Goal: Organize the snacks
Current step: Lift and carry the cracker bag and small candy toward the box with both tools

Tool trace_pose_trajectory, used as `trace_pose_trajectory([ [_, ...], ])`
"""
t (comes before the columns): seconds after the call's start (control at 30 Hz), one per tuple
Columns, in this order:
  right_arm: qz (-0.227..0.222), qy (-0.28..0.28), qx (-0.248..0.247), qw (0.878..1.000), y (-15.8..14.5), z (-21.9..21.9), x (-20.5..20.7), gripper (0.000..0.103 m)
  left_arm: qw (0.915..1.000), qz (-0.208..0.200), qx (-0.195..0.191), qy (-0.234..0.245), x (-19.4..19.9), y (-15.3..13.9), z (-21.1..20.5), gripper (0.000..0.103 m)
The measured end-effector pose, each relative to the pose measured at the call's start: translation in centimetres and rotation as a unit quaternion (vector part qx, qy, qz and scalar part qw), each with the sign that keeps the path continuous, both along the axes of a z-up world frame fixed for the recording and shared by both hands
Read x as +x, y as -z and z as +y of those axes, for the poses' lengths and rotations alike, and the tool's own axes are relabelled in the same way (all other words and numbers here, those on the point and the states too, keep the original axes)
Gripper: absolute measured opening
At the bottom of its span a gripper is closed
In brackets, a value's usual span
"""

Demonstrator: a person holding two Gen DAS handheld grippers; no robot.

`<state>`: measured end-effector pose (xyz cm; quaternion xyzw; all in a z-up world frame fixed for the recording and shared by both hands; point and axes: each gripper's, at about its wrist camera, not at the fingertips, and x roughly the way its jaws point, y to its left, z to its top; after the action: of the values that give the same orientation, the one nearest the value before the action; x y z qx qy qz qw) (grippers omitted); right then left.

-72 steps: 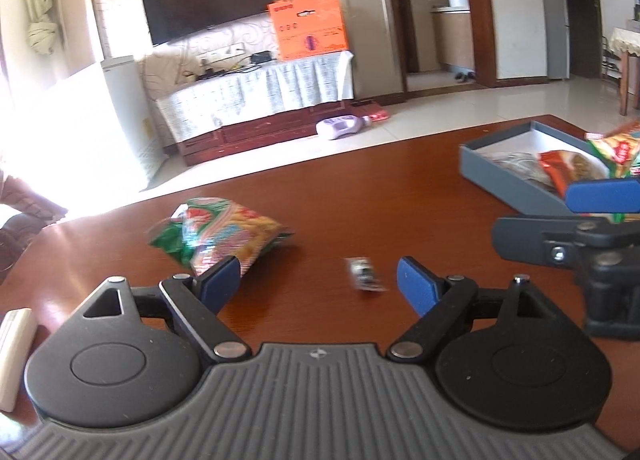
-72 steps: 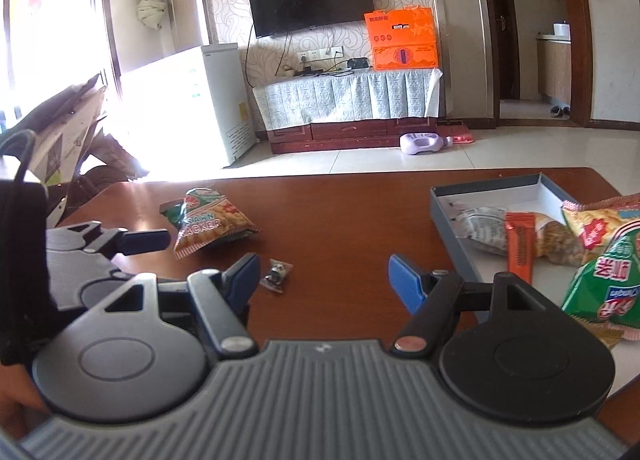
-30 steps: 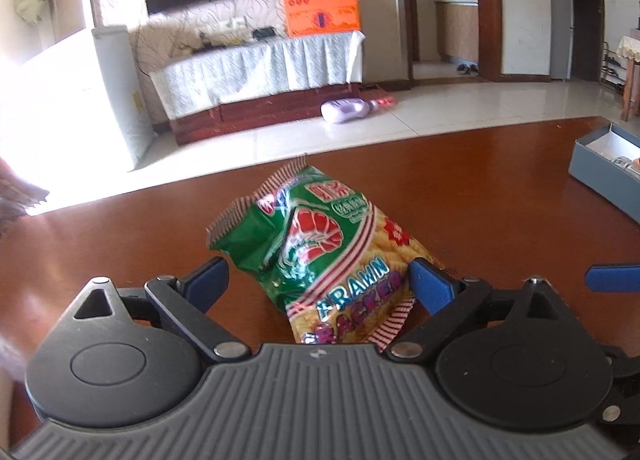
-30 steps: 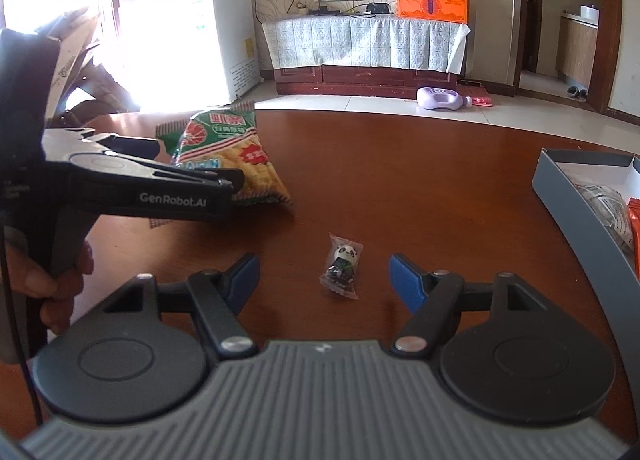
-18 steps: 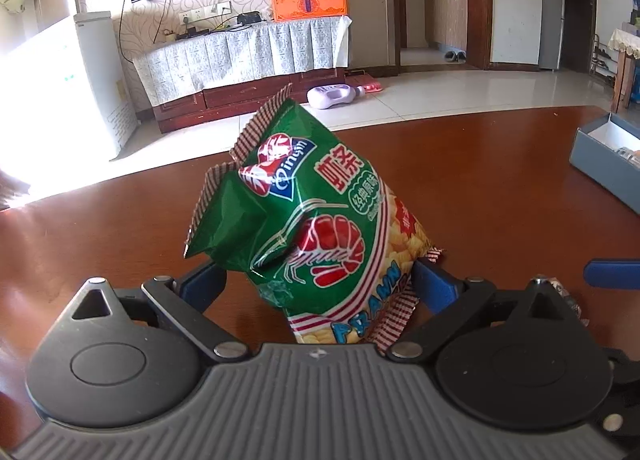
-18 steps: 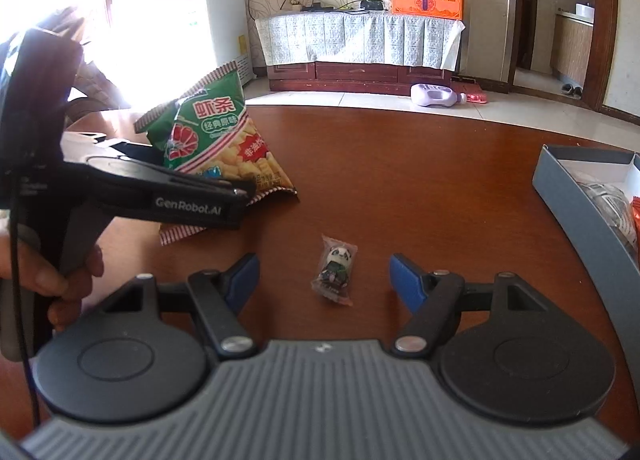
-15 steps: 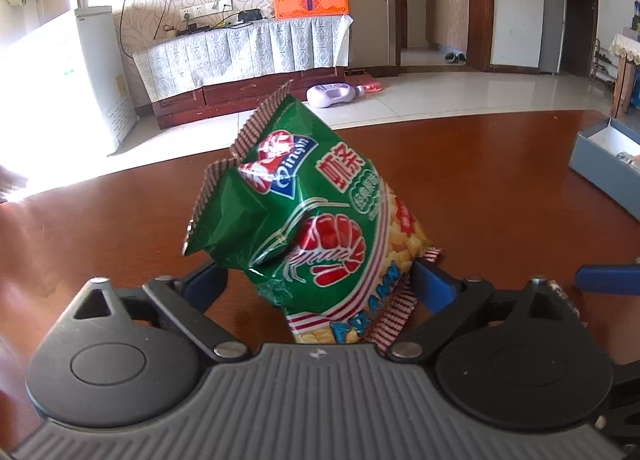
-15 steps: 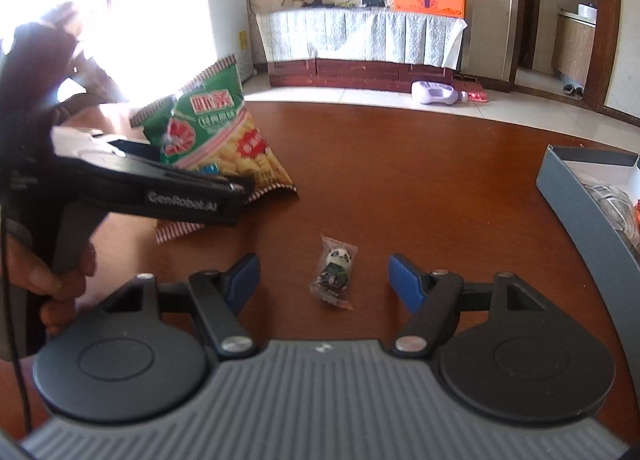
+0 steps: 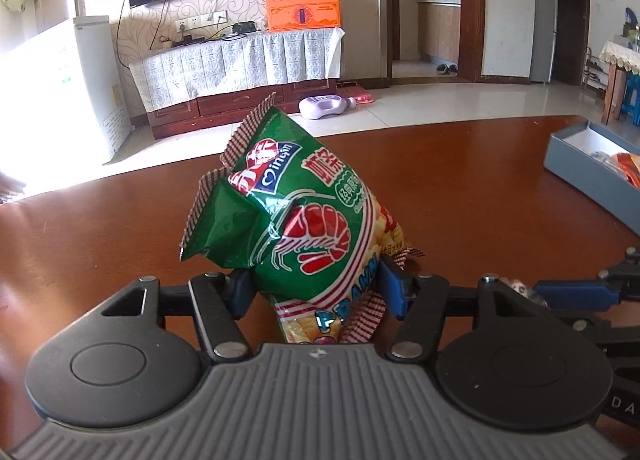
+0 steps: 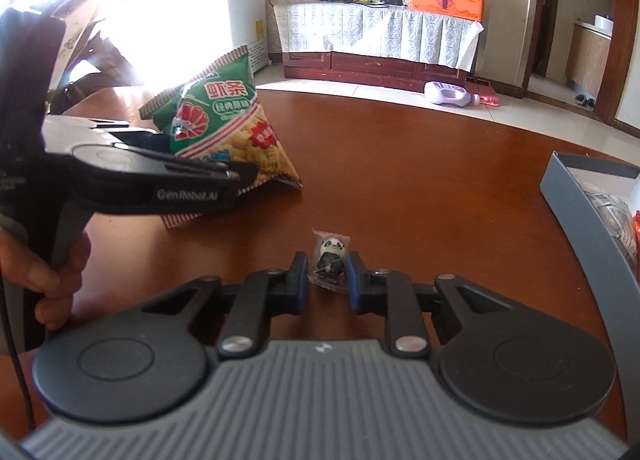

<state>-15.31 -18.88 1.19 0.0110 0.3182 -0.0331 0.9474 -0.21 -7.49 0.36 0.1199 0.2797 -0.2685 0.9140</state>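
My left gripper is shut on a green prawn cracker bag, which stands tilted up off the brown table. The bag also shows in the right wrist view at the left, with the left gripper clamped on its lower edge. My right gripper is shut on a small panda candy packet that rests on the table. A grey box holding several snacks sits at the right; its wall shows in the right wrist view.
The right gripper's blue finger shows at the right edge of the left wrist view. Beyond the table's far edge lie a tiled floor, a TV cabinet and a white fridge.
Both grippers closed: the left on the cracker bag, whose top had tipped up earlier, and the right on the panda packet it had straddled.
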Motion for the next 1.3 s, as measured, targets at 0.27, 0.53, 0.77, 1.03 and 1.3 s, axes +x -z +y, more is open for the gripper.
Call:
trace_pose_trajectory([
  [0.27,-0.003,0.003,0.007,1.000,-0.5,-1.2,-1.0,0.022,0.9999,0.009,0.005,-0.011,-0.8,-0.7,0.3,0.067],
  [0.53,-0.034,0.005,0.009,0.999,-2.6,-2.8,-2.9,0.022,0.9999,-0.005,-0.005,-0.007,-3.3,-2.5,-1.0,0.066],
  [0.77,-0.056,0.011,0.003,0.998,-4.4,-4.1,-5.6,0.022,0.9998,-0.018,-0.002,0.009,-6.3,-3.8,-4.1,0.066],
  [1.03,-0.084,0.020,0.001,0.996,-6.5,-5.0,-8.8,0.022,0.9992,-0.029,0.015,0.023,-9.9,-4.4,-7.3,0.066],
  [1.3,-0.107,0.035,-0.013,0.994,-8.5,-6.0,-11.9,0.022,0.9976,-0.048,0.021,0.044,-13.6,-5.4,-10.7,0.066],
])
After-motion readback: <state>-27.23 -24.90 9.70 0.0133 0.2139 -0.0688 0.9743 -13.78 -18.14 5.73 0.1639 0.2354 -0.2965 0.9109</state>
